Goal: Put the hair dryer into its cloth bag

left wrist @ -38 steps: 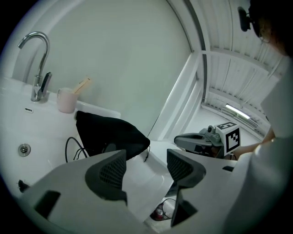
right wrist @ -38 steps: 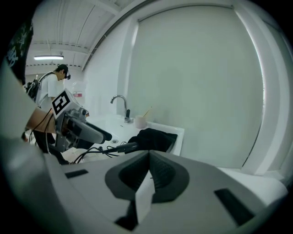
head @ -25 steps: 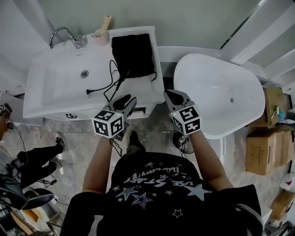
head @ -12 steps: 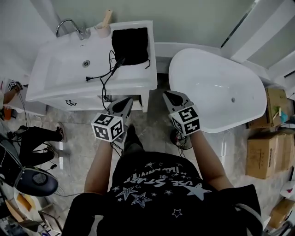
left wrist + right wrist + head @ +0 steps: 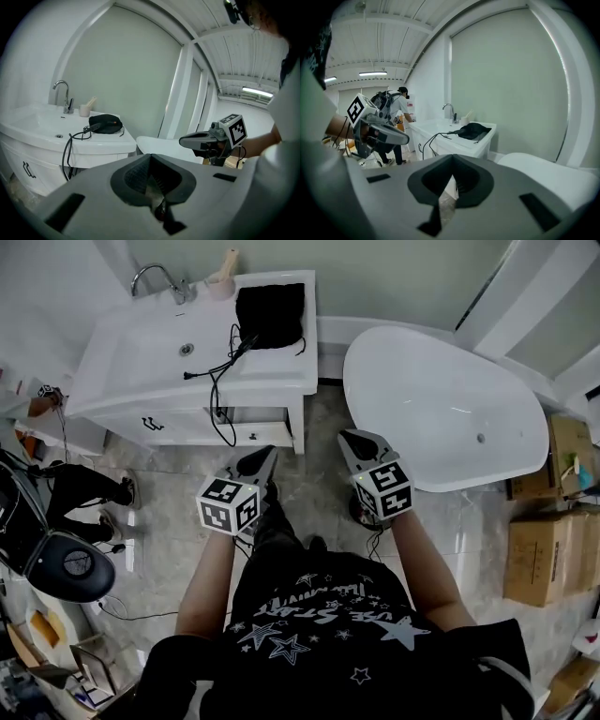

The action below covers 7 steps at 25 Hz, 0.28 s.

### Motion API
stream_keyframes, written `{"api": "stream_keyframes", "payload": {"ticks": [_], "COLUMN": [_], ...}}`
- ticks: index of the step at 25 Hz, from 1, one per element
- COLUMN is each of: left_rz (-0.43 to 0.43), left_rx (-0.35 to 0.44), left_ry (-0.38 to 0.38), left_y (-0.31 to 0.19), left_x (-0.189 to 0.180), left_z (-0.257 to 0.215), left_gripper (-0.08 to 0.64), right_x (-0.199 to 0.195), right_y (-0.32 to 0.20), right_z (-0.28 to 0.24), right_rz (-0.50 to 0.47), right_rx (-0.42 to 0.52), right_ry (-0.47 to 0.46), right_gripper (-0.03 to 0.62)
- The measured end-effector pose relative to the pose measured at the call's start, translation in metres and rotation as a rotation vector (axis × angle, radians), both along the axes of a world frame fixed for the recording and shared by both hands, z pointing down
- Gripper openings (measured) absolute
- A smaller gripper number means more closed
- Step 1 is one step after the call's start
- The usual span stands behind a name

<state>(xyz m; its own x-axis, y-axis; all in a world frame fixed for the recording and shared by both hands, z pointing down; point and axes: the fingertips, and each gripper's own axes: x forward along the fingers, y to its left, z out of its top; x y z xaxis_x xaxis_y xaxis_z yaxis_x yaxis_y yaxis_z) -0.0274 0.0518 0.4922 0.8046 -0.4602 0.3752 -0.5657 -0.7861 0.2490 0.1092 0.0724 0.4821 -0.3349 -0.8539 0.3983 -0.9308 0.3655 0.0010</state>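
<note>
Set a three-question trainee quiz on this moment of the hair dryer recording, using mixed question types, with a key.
1. True or false: the left gripper is holding the black cloth bag.
2. Multiple choice: where does the black cord hang? A) over the front edge of the vanity; B) into the bathtub; C) around the faucet.
3. Fill in: the jaws of the left gripper and of the right gripper are both ____.

Key:
1. False. The bag lies on the vanity top, well away from both grippers.
2. A.
3. Shut, with nothing between them.
</note>
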Motion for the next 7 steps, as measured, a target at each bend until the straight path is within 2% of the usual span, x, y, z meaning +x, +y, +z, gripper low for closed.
{"api": "stream_keyframes", "payload": {"ticks": [7], "left_rz": [-0.014], "left_rx": [0.012], "left_ry": [-0.036], "left_y": [0.033], "left_x": [-0.009], "left_z": [0.007], "left_gripper": [0.011], "right_x": [-0.003], "right_y": [0.027], "right_z": [0.008], "right_rz": [0.012], "right_rx": [-0.008], "right_ry": [-0.053], "right_gripper": [0.006]}}
